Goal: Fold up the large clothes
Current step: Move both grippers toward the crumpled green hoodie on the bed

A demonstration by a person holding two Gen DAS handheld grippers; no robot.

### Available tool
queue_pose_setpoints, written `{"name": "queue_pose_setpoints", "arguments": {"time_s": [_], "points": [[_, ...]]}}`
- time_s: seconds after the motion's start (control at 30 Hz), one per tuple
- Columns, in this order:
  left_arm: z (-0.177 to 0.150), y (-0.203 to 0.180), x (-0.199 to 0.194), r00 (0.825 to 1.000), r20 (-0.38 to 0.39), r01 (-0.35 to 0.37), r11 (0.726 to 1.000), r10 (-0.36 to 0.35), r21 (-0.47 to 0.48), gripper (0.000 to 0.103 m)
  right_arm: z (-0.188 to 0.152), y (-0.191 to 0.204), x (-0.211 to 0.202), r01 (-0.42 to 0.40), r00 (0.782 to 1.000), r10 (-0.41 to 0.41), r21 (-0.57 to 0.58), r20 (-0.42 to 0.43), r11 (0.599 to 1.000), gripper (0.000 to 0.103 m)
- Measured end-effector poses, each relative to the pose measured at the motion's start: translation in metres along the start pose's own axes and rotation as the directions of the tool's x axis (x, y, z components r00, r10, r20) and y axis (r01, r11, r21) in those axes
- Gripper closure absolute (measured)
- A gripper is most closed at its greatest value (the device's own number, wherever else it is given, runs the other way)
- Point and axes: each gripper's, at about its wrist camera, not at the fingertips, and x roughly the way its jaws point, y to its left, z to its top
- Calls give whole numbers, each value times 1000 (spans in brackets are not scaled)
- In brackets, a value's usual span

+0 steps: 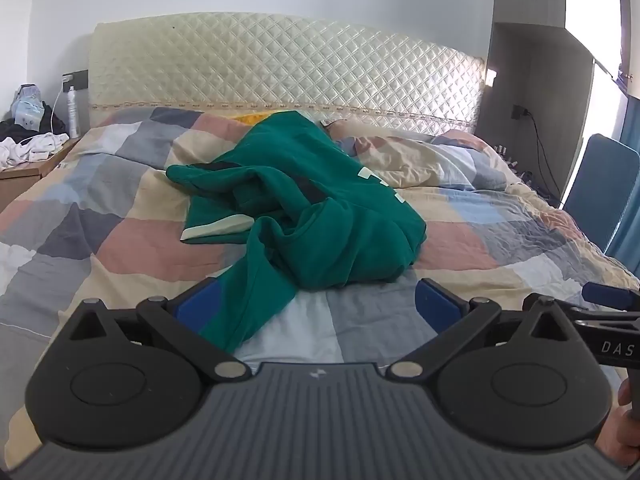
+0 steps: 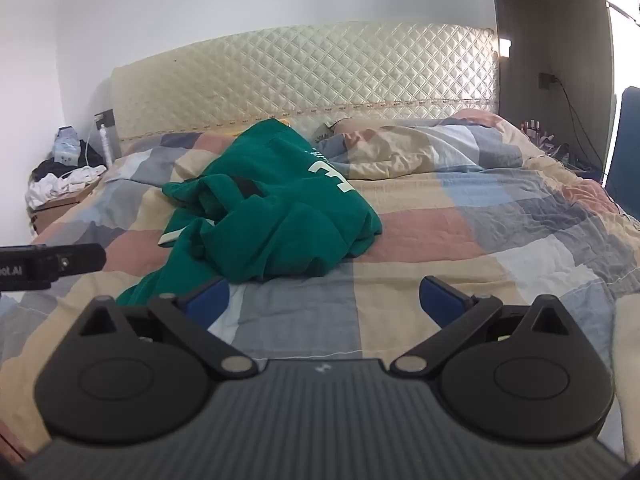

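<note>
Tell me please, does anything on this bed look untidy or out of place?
Yes. The green garment lies crumpled in a heap on the checked bedcover, one part trailing toward the open left gripper. The bedding near the headboard is bunched up, and clothes are piled on the nightstand.

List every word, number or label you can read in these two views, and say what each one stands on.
"DAS": white letters, cut off by the picture's edge, on the right tool, seen from the left wrist.
"ool.AI": cut off, on the left tool, seen from the right wrist.
"3": large pale numeral, partly folded under, on the green garment.
Small pale print above the numeral: too small to read.
</note>
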Motion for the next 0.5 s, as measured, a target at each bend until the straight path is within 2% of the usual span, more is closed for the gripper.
{"name": "queue_pose_setpoints", "arguments": {"time_s": [0.03,0.2,0.5], "points": [[0,3,-1,1000,-1,11,1000,-12,-29,0,0,0,0,-3,1000,3,-1,3,1000,0],[-2,9,-4,1000,3,8,999,-8,-38,0,-2,1,1,-2,1000,2,-5,11,1000,0],[-6,3,-5,1000,24,-2,1000,2,-21,0,-11,3,10,25,1000,-25,-18,-11,1000,0]]}}
